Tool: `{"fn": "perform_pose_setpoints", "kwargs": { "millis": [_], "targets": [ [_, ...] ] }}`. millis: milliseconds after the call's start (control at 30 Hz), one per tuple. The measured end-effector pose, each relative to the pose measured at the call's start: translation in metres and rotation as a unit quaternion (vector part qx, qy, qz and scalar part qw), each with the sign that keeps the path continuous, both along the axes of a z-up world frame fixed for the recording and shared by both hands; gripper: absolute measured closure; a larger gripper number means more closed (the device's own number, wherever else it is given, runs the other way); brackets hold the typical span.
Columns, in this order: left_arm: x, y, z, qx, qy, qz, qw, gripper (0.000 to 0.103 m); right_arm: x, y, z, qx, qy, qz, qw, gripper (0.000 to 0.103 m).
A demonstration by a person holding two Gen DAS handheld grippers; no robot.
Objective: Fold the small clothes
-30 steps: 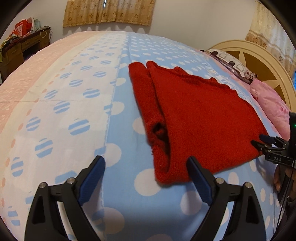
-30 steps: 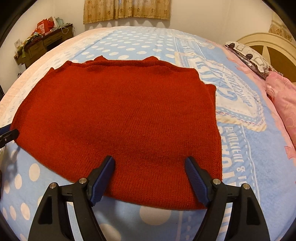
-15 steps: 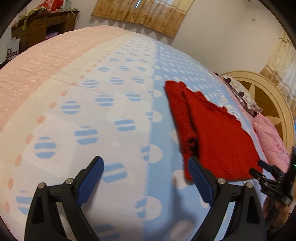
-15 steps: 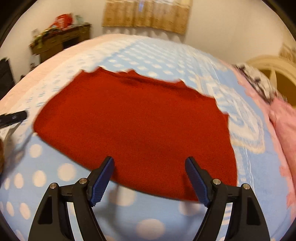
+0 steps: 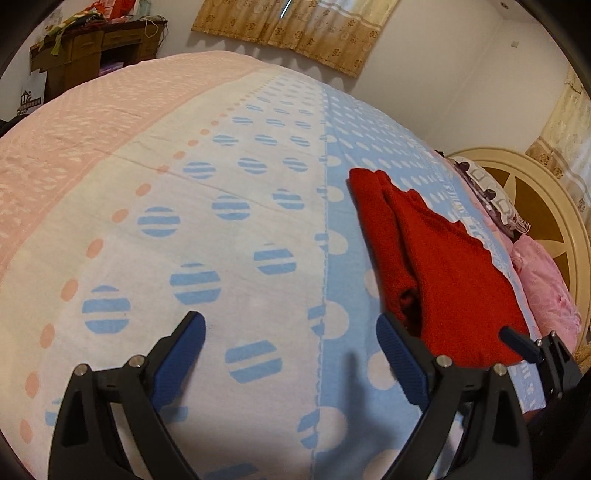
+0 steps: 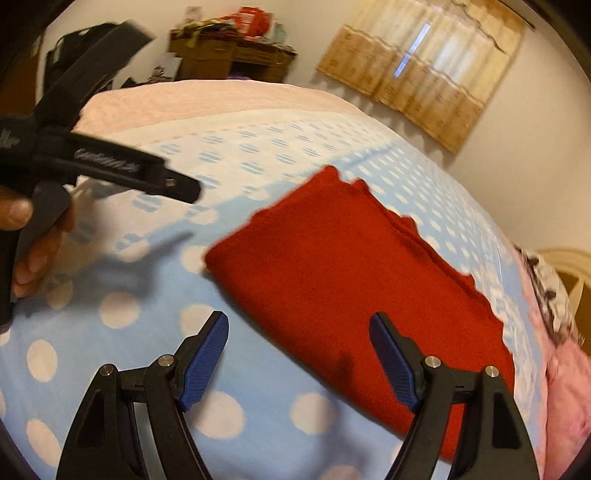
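Note:
A folded red knit garment lies flat on the bed; it also shows in the right wrist view. My left gripper is open and empty, above the bedspread to the left of the garment, its right finger near the garment's near corner. My right gripper is open and empty, above the garment's near edge. The left gripper, held in a hand, appears at the left of the right wrist view. The right gripper's tip shows at the right of the left wrist view.
The bed has a spotted blue, white and pink cover. A cream headboard and pink pillows lie to the right. A wooden desk with clutter stands at the far wall under curtains.
Both grippers have pulled back and swung left, away from the garment. The garment lies still and now sits to the right in both views. Both stay open.

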State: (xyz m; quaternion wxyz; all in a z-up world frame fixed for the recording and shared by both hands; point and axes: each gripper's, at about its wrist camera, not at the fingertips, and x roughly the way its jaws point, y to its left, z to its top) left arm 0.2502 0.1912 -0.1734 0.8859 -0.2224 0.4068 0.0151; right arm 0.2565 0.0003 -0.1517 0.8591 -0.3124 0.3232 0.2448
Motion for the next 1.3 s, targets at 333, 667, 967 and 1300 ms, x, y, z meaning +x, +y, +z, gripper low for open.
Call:
{"fn": "perform_pose_setpoints", "kwargs": {
  "millis": [333,667,967,1300],
  "targets": [
    [0.0,0.006,-0.001,-0.021,-0.01,0.0,0.9997,0.007,0.001,0.032,-0.015,-0.043,-0.032,0.017,0.998,0.031],
    [0.028,0.019,0.017,-0.049,-0.016,-0.032,0.9981,0.007,-0.002,0.04,-0.027,-0.065,-0.055,0.017,0.996,0.058],
    [0.09,-0.016,0.023,-0.069,-0.013,-0.107,0.9918,0.007,-0.005,0.042,-0.031,-0.054,-0.061,0.024,0.996,0.067],
    [0.128,-0.045,0.015,-0.063,0.018,-0.145,0.9873,0.007,-0.007,0.041,-0.033,-0.044,-0.068,0.022,0.996,0.067]
  ]
}}
